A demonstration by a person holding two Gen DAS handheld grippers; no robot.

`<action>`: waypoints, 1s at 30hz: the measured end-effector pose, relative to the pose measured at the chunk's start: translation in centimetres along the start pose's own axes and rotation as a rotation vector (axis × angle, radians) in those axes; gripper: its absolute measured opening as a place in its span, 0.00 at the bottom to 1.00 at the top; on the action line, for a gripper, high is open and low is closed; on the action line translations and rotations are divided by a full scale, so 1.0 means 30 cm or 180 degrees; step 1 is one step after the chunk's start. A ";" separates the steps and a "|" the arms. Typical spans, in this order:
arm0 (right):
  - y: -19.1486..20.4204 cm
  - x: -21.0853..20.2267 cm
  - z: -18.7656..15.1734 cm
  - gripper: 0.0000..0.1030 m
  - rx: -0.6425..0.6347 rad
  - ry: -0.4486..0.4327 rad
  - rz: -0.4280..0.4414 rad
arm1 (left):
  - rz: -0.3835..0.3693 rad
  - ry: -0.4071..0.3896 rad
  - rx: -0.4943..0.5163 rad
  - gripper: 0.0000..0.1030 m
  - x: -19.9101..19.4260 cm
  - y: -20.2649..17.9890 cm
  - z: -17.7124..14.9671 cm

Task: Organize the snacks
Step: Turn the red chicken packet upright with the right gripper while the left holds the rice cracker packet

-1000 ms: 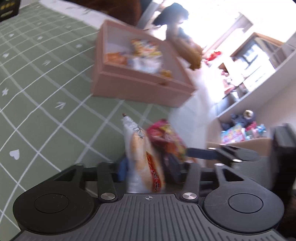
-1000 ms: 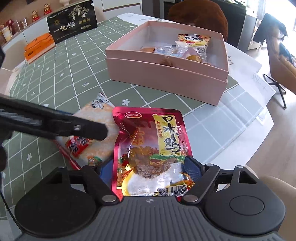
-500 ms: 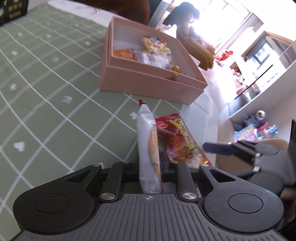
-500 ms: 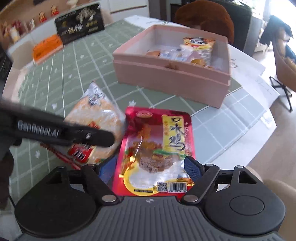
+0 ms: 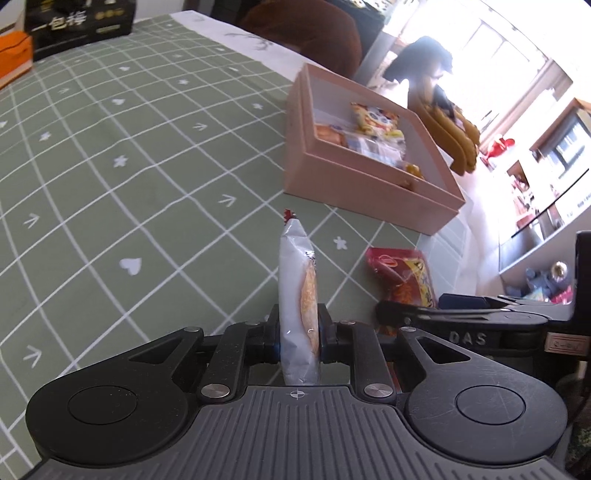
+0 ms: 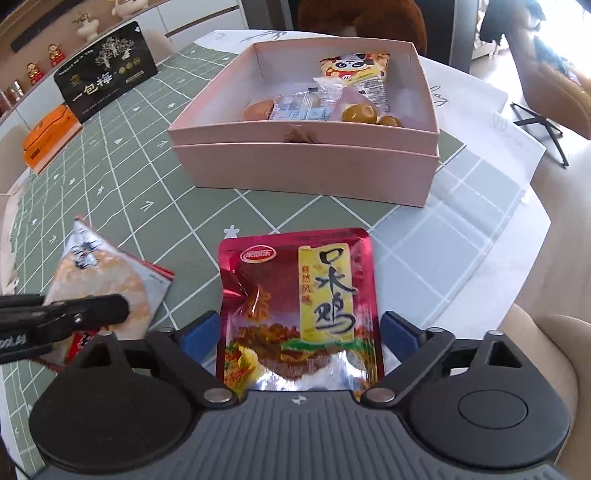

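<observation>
A white rice-cracker packet [image 5: 295,266] stands edge-on between the pads of my left gripper [image 5: 299,325], which is shut on its lower end. In the right wrist view that packet [image 6: 99,273] sits at the left with a black left finger [image 6: 74,314] across it. A red foil chicken-snack pouch [image 6: 295,288] lies flat on the green cloth between the blue pads of my right gripper [image 6: 299,328]. Its jaws are opening and both pads stand just off the pouch's edges. Beyond stands the pink box [image 6: 303,162], which holds several snacks.
A black gift box [image 6: 103,74] and an orange box [image 6: 48,136] stand at the far left of the green gridded tablecloth [image 5: 110,177]. White paper sheets [image 6: 498,122] lie right of the pink box, near the table's rounded edge. A brown chair back [image 6: 362,14] rises behind.
My left gripper has shut on the cracker packet and drawn it left, away from the red pouch. The right jaws have spread wider around the pouch, which stays flat.
</observation>
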State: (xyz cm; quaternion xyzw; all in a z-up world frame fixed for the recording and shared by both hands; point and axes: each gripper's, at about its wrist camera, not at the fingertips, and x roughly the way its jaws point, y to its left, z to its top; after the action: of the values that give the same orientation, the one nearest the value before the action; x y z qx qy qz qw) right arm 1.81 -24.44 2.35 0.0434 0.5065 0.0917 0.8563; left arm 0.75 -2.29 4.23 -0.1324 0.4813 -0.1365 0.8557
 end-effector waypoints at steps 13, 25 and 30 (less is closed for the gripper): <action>0.079 0.057 0.028 1.00 -0.0219 0.0157 -0.0381 | -0.0111 -0.0110 -0.0284 0.21 -0.052 0.090 -0.036; 0.195 0.003 -0.023 0.78 -0.0875 0.0143 -0.0047 | -0.0089 -0.0058 -0.0247 0.21 -0.034 0.072 -0.037; 0.204 0.019 -0.039 0.93 -0.0909 0.0087 -0.0061 | -0.0065 -0.0032 -0.0220 0.21 -0.030 0.063 -0.043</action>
State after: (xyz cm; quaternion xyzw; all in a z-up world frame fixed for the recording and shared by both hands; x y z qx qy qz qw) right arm 0.36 -18.35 2.32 -0.0849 0.5003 0.1551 0.8476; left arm -0.60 -0.33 3.63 -0.1676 0.4801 -0.1279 0.8515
